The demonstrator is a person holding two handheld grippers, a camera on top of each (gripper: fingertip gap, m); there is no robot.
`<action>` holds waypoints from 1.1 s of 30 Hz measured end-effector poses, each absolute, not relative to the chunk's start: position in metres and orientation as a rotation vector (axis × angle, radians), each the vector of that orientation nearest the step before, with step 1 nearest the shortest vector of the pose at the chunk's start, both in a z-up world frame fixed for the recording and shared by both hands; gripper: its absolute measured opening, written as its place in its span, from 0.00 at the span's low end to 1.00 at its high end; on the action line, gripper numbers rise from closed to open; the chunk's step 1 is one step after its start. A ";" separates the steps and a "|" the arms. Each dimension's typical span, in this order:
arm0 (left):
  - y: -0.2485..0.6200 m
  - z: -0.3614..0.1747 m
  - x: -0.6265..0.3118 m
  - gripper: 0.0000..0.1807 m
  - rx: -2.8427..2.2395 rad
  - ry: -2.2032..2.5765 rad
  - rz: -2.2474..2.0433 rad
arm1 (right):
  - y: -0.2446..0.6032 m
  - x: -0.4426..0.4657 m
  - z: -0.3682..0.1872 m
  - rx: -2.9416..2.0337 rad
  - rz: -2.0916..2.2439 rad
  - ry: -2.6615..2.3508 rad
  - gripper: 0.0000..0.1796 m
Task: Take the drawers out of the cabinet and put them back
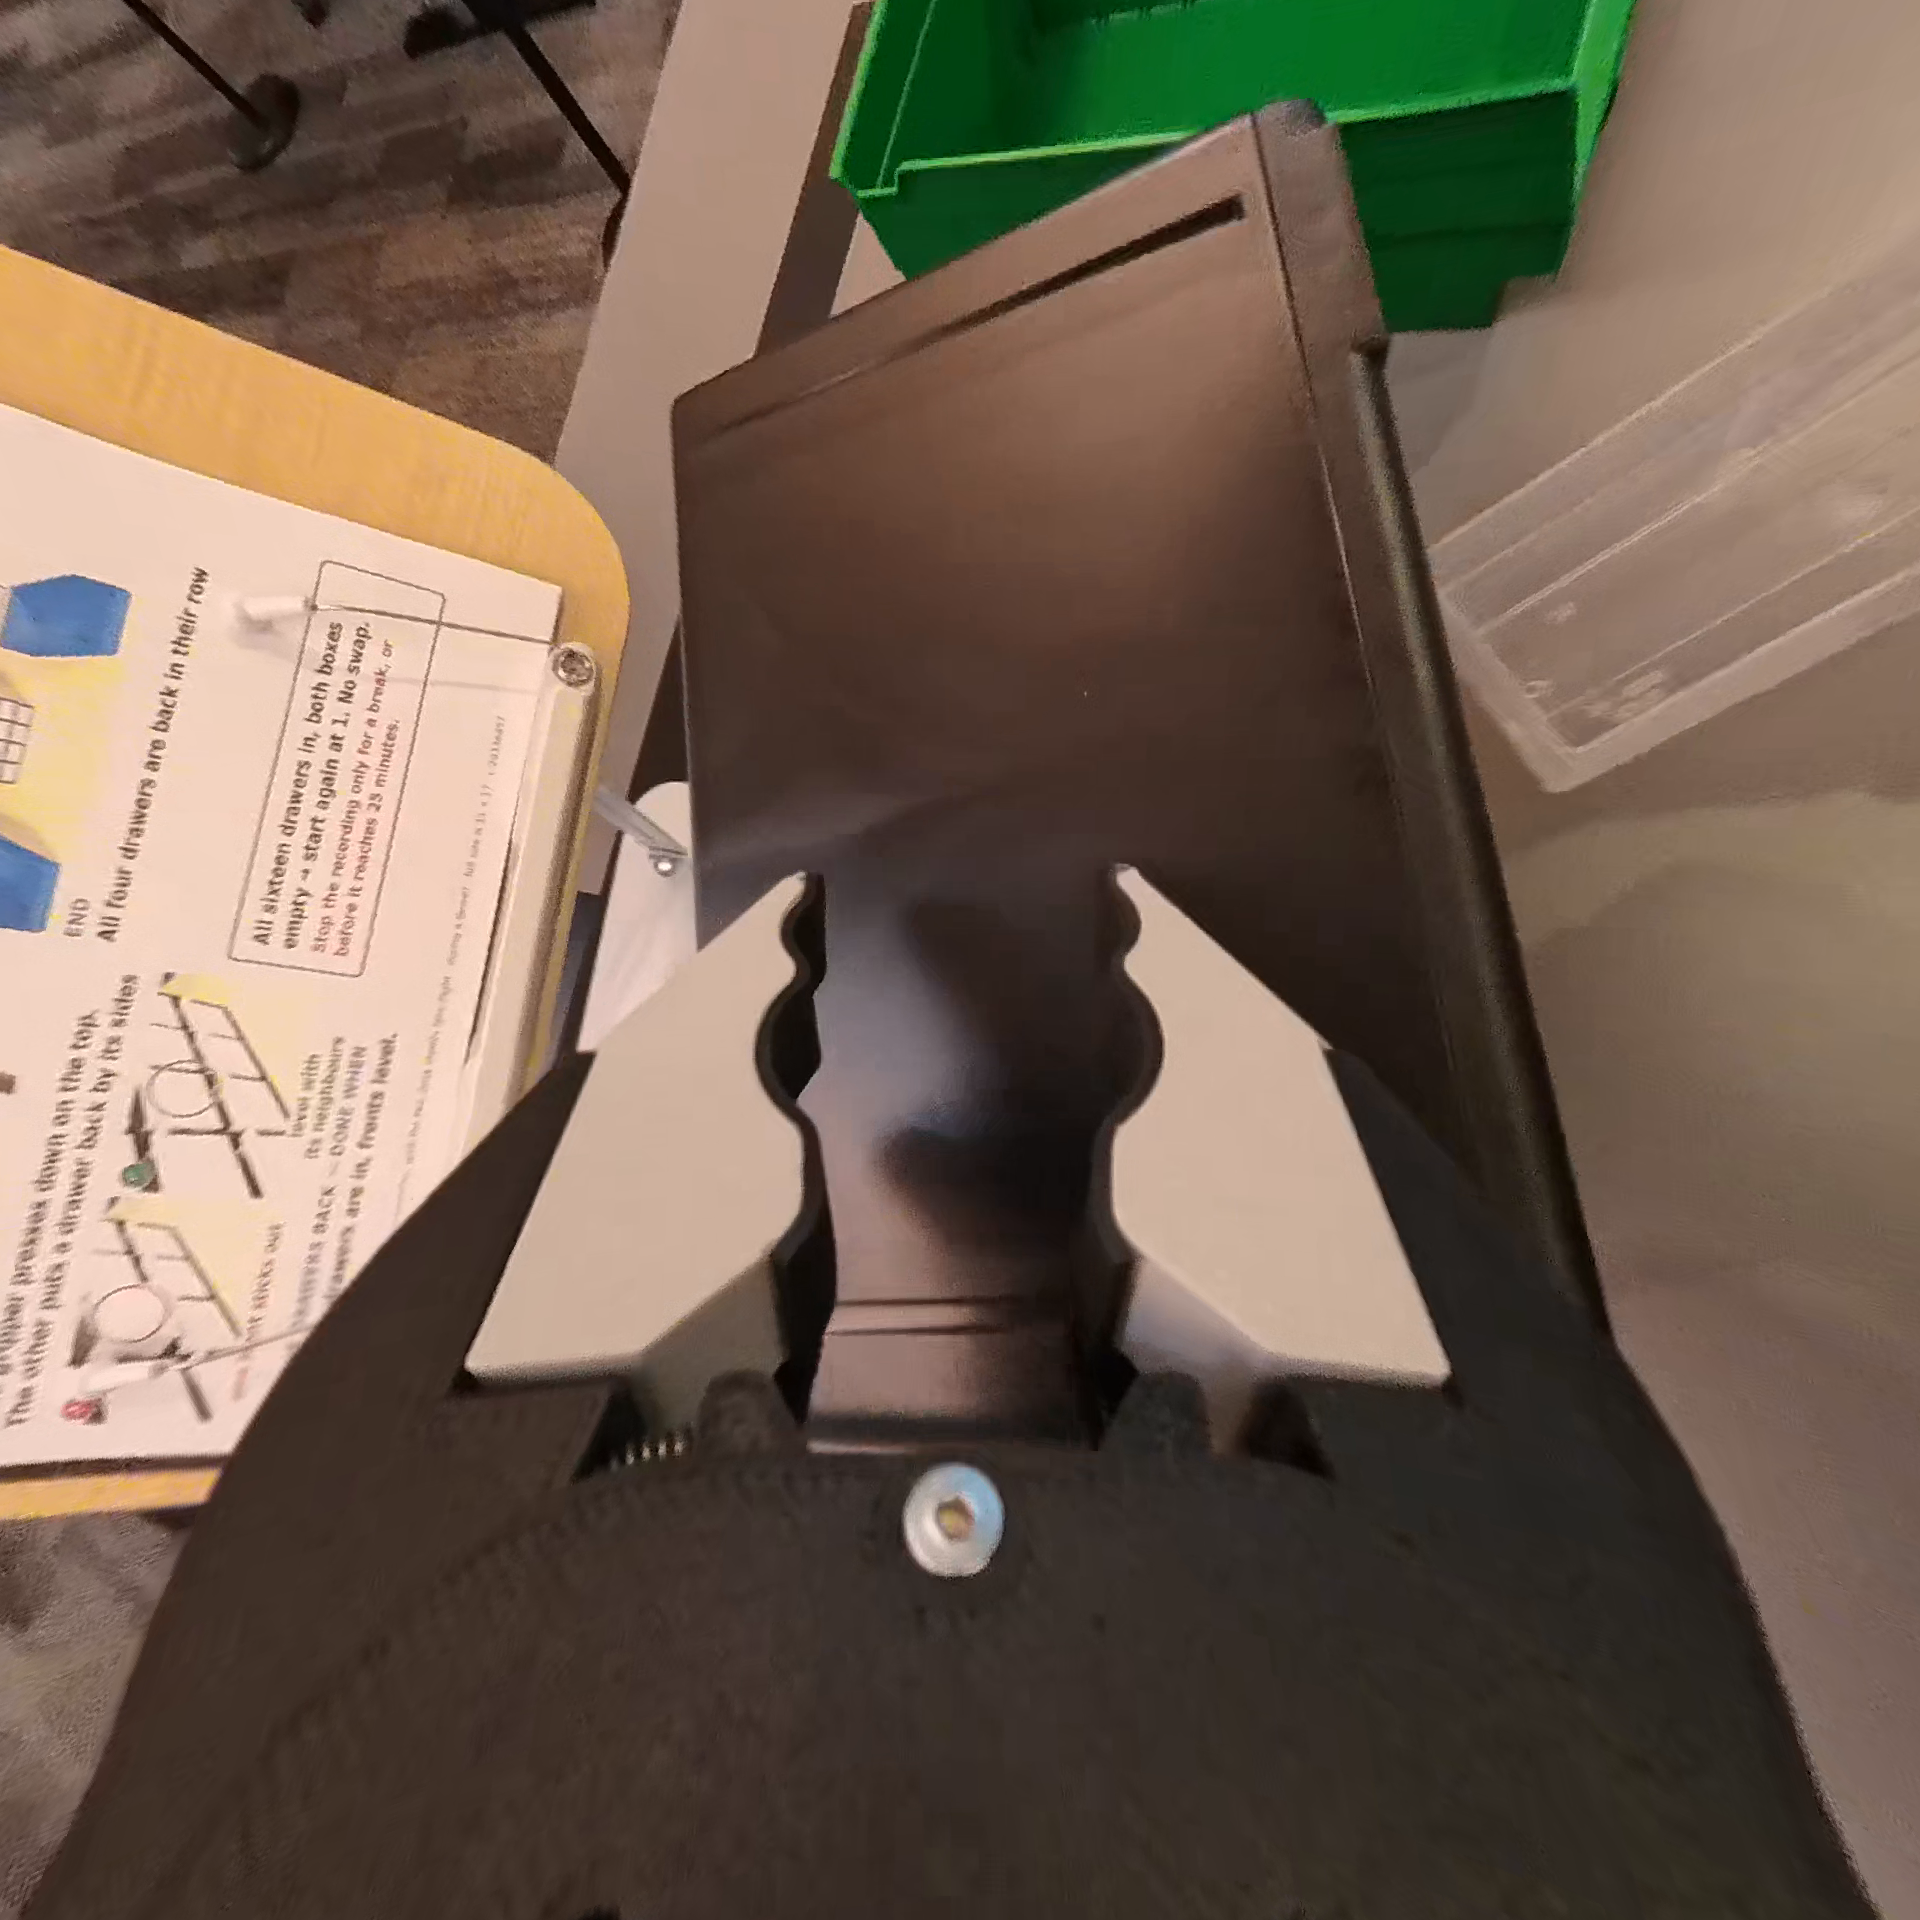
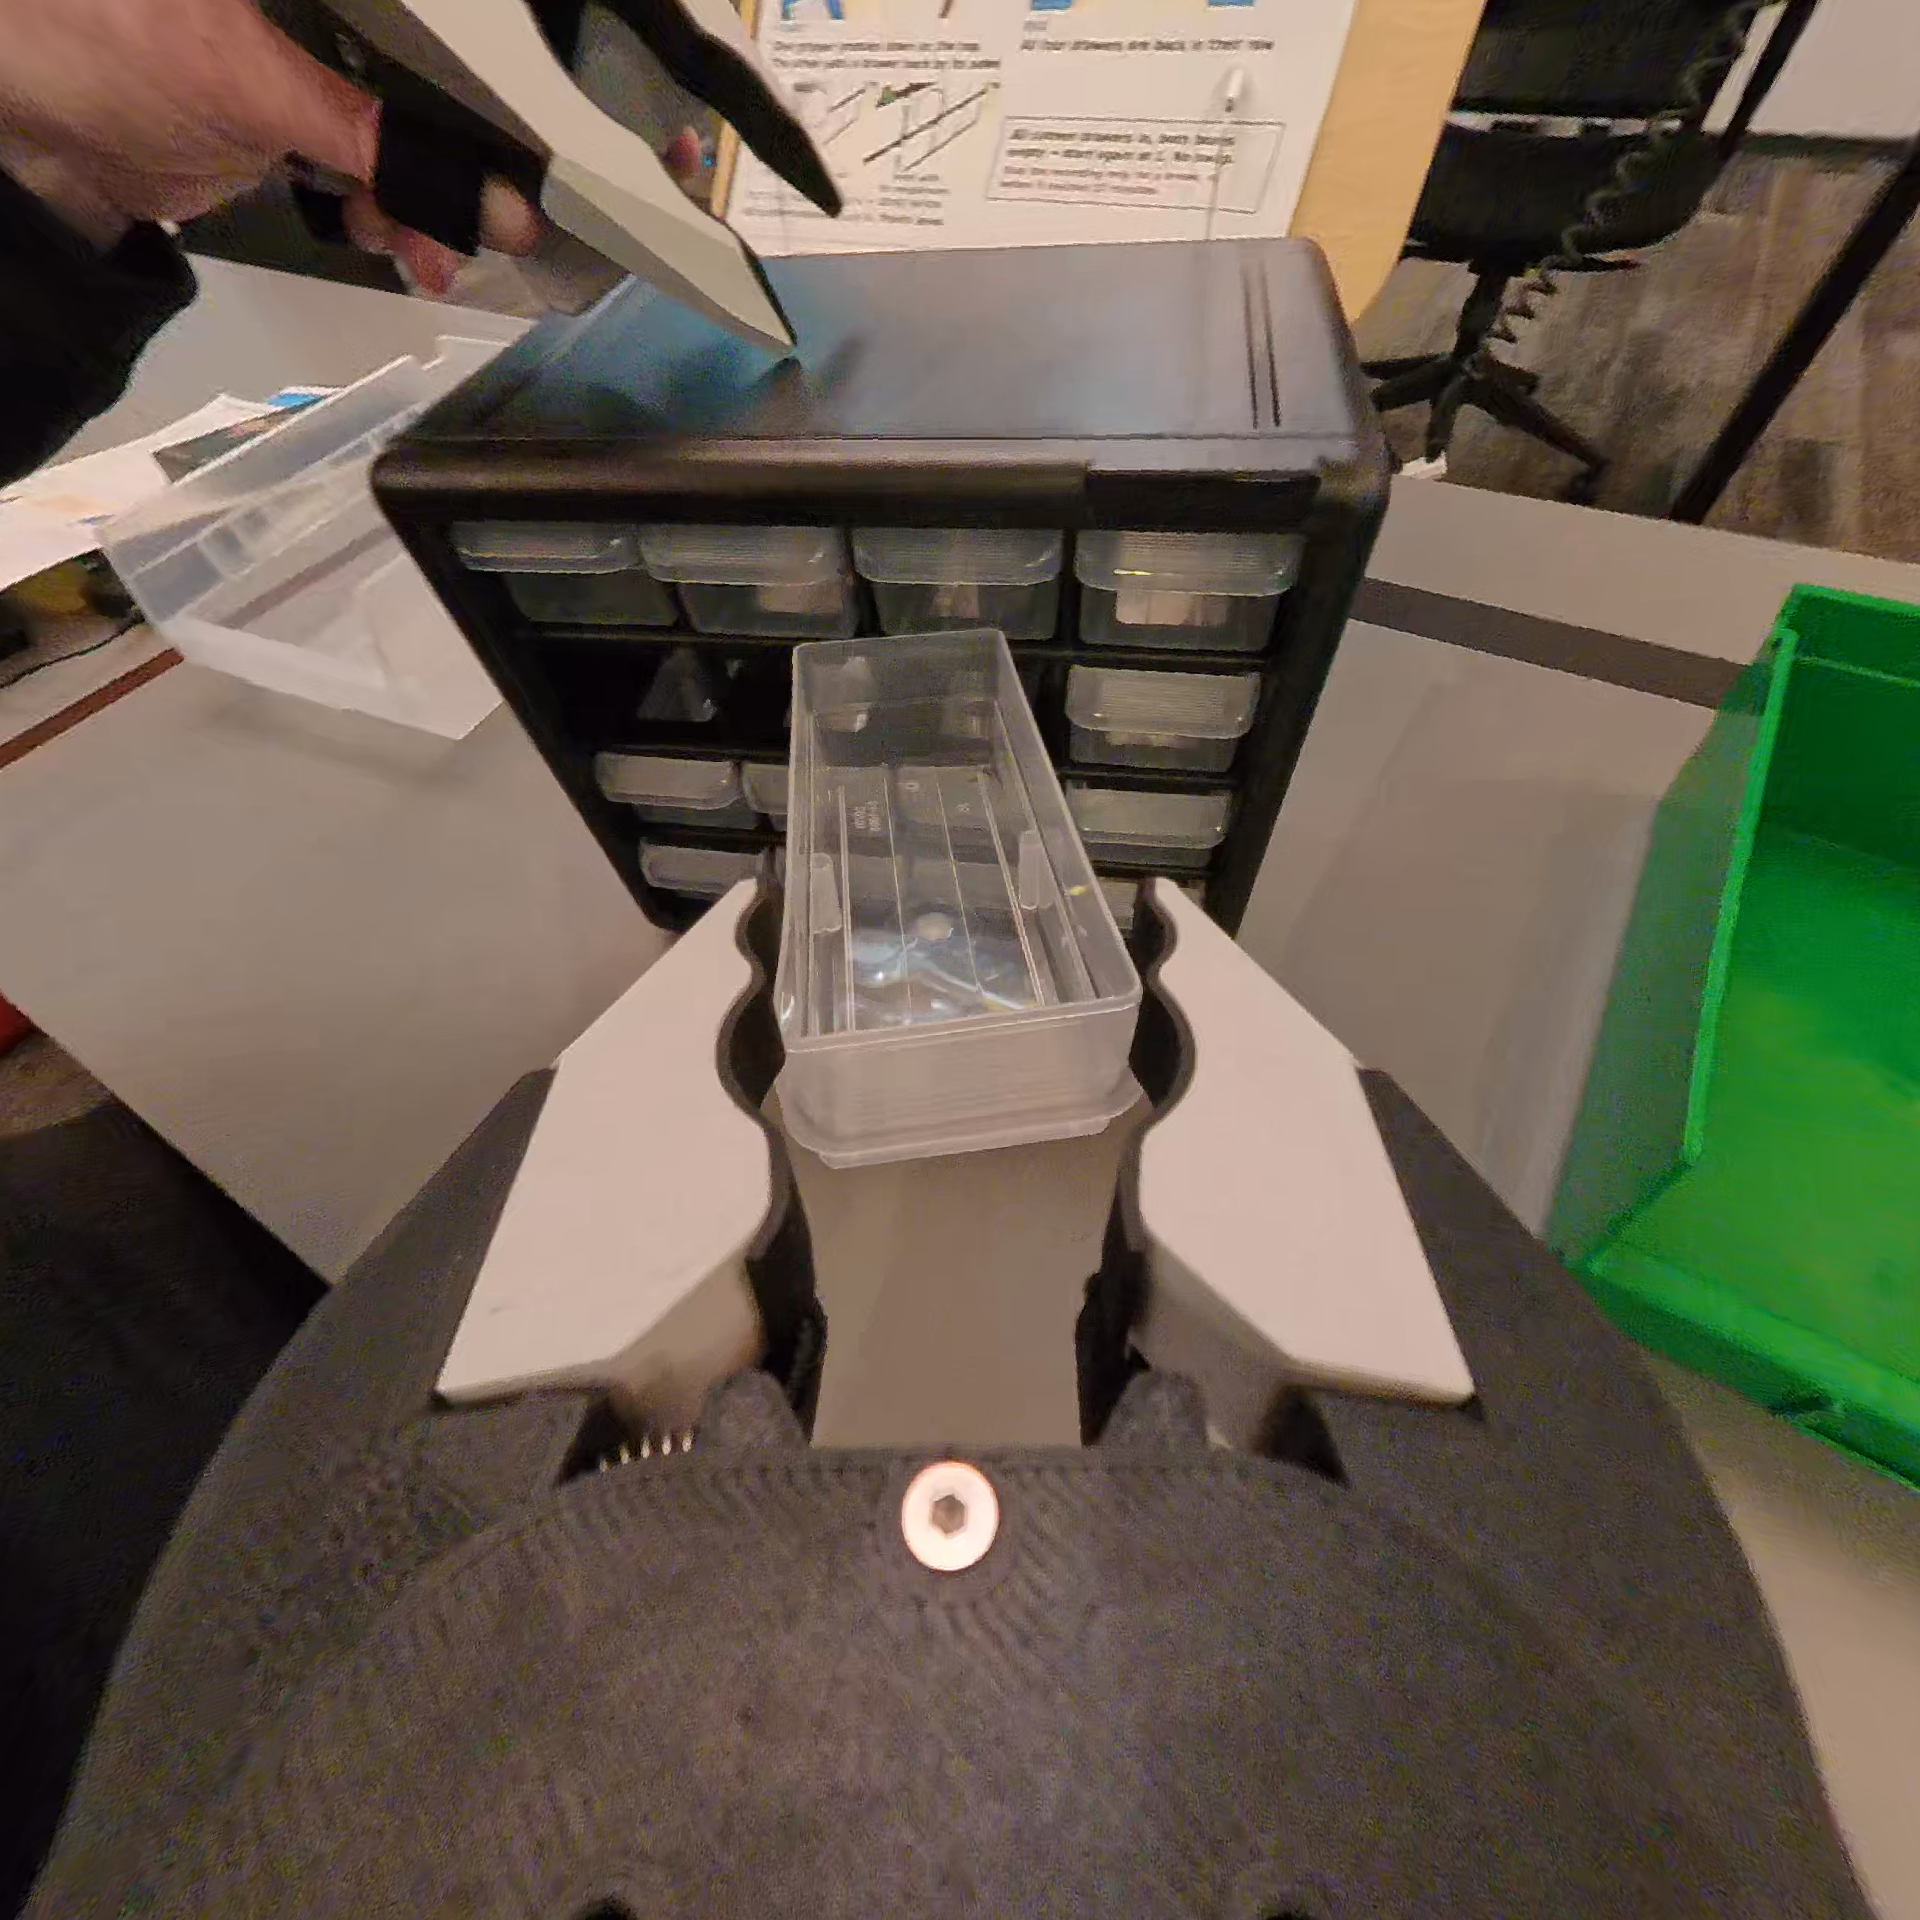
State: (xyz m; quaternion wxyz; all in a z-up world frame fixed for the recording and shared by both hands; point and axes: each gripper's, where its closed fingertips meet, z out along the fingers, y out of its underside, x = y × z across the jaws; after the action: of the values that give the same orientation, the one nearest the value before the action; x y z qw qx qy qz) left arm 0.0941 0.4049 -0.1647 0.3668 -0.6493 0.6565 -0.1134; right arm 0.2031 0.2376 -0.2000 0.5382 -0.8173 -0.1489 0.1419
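The black cabinet [image 2: 1039, 353] stands on the grey table, with clear drawers in most slots and empty slots at the left of its second row. My right gripper [image 2: 954, 894] is shut on a clear drawer [image 2: 935, 831], gripping the sides of its near end. The drawer's far end is at a second-row opening; I cannot tell whether it is inside. My left gripper [image 1: 964, 881] is open above the cabinet top [image 1: 987, 571]. In the right wrist view the left gripper [image 2: 810, 275] has one fingertip [image 2: 769, 327] touching that top, and a hand [image 2: 125, 114] holds it.
A green bin [image 2: 1787, 987] stands right of the cabinet and also shows in the left wrist view [image 1: 1195, 125]. A clear plastic container [image 2: 291, 592] lies to the left, on the table [image 2: 260, 935]. An instruction sheet [image 2: 1039, 104] stands behind. An office chair [image 2: 1507, 260] is beyond the table.
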 end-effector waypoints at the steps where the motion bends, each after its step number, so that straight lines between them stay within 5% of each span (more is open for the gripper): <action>1: 0.405 -0.165 0.095 0.28 -1.673 1.683 -0.300 | 0.241 0.202 -0.203 -1.955 0.340 -0.339 0.37; 33: 0.394 -0.175 0.103 0.11 -1.763 1.674 -0.586 | 0.292 0.180 -0.257 -1.957 0.257 -0.148 0.36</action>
State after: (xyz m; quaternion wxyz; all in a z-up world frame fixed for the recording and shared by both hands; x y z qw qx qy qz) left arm 0.1027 0.3936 -0.1751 0.3149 -0.6692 0.6353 -0.2225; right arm 0.1803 0.2917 -0.2571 0.5490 -0.8264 -0.0625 0.1085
